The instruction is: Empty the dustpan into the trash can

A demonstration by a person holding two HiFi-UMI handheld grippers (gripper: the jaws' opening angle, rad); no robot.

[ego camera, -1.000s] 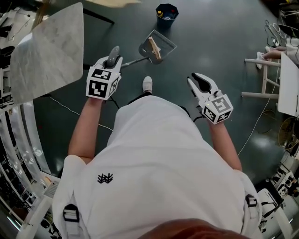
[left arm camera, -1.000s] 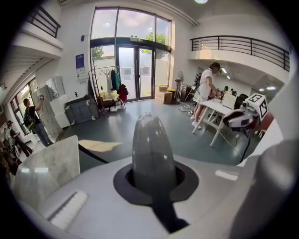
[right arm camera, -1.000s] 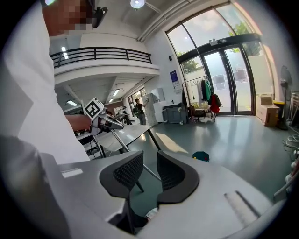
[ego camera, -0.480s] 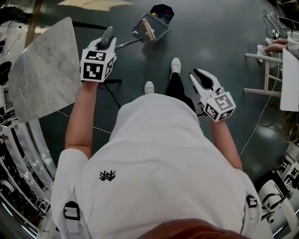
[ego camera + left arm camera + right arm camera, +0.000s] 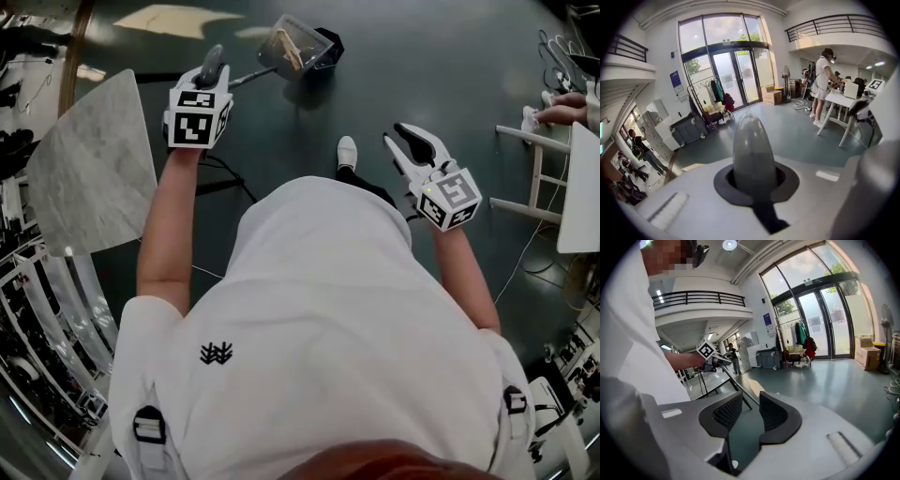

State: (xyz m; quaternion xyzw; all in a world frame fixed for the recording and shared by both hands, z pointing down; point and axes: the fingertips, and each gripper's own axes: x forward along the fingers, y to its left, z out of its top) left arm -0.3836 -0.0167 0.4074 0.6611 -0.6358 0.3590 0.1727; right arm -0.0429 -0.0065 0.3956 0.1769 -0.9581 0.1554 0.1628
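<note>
My left gripper (image 5: 212,75) is shut on the grey handle (image 5: 753,150) of the dustpan, held out in front at upper left of the head view. The clear dustpan (image 5: 295,45) holds wooden scraps and hangs tilted over the black trash can (image 5: 330,44), hiding most of it. My right gripper (image 5: 406,142) stands open at the right with nothing between its fingers (image 5: 773,414). In the right gripper view the left gripper (image 5: 708,352) and the dustpan's thin rod (image 5: 737,386) show beyond the jaws.
A marble tabletop (image 5: 89,169) stands at the left. A white table with legs (image 5: 562,192) is at the right, a person's hand (image 5: 562,112) on it. The wearer's white shoe (image 5: 347,150) is on the dark floor, with cables (image 5: 216,169) nearby.
The wearer has stepped forward. The left gripper has carried the dustpan up and over the trash can, which is now mostly hidden beneath it. The right gripper has stayed open.
</note>
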